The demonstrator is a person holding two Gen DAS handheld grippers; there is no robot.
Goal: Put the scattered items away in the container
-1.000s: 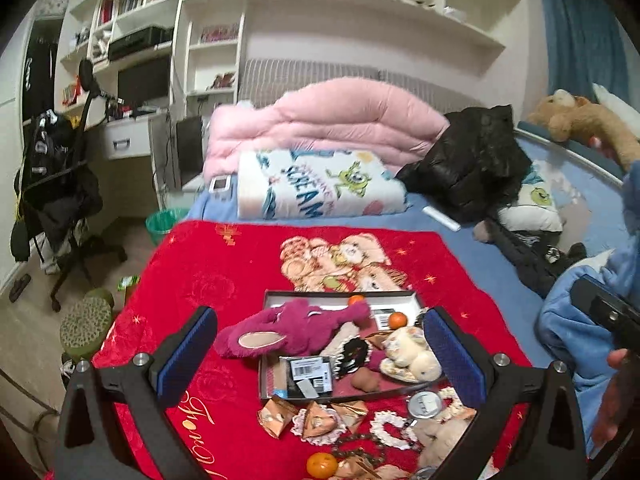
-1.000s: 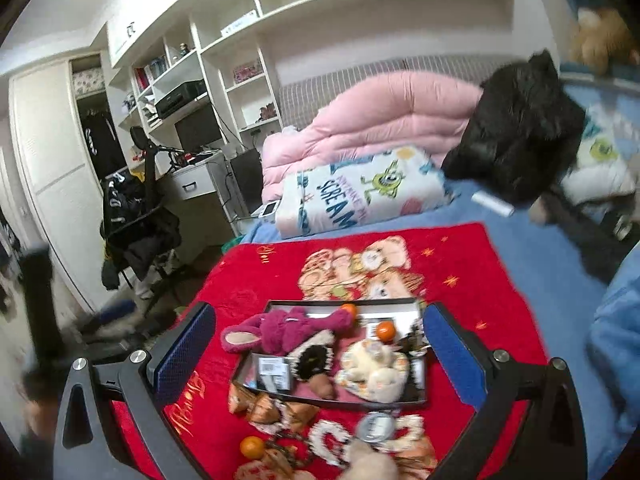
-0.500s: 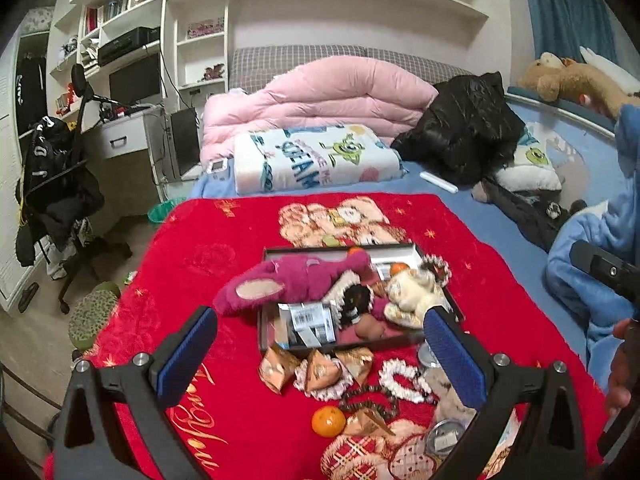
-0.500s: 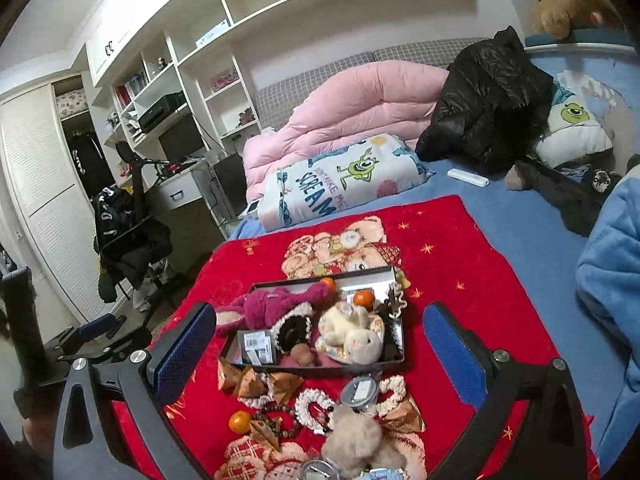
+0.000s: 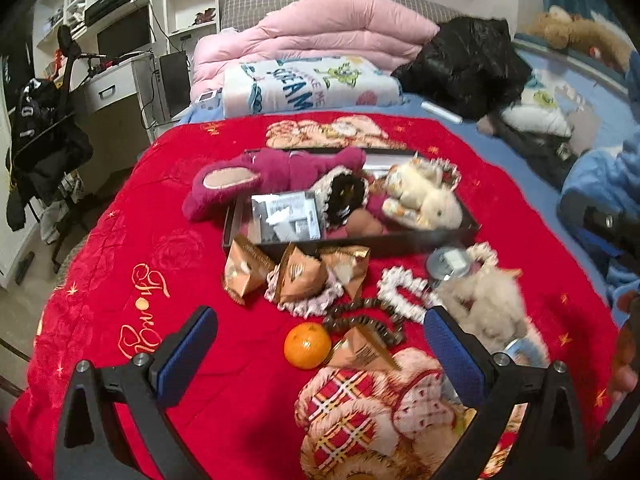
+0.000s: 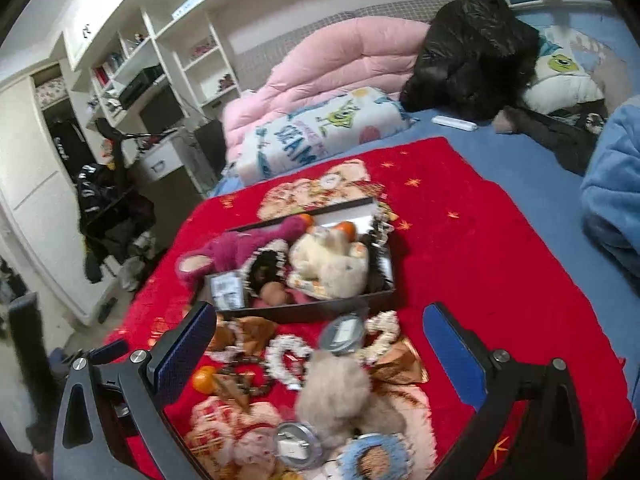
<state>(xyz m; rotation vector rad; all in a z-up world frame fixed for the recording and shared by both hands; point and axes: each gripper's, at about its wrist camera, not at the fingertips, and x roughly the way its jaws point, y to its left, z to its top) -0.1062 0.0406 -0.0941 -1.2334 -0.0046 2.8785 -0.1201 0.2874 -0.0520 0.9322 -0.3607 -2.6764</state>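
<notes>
We record one dark shallow tray [image 5: 400, 240] near the middle of the red blanket [image 5: 160, 240], holding a magenta plush toy [image 5: 276, 172] that overhangs the tray's left edge, a cream plush toy [image 5: 424, 200] at its right end, a black-centred frilled ring [image 5: 346, 196] between them, and a labelled flat packet [image 5: 286, 216] against the near wall. Scattered just in front of the tray's near wall we list three gold foil packets [image 5: 296, 276], a small round tin [image 5: 448, 264], a white beaded ring [image 5: 400, 292] and a brown bead string [image 5: 360, 316]. Nearer the blanket's front edge lie an orange [image 5: 307, 345], a fourth gold packet [image 5: 360, 350] touching it, and a beige fluffy toy [image 6: 340, 392] beside a second tin [image 6: 296, 444]. Our left gripper [image 5: 320, 340] hangs over the orange, jaws spread wide, grasping nothing; our right gripper [image 6: 320, 336] hangs over the beige toy, likewise spread and empty.
</notes>
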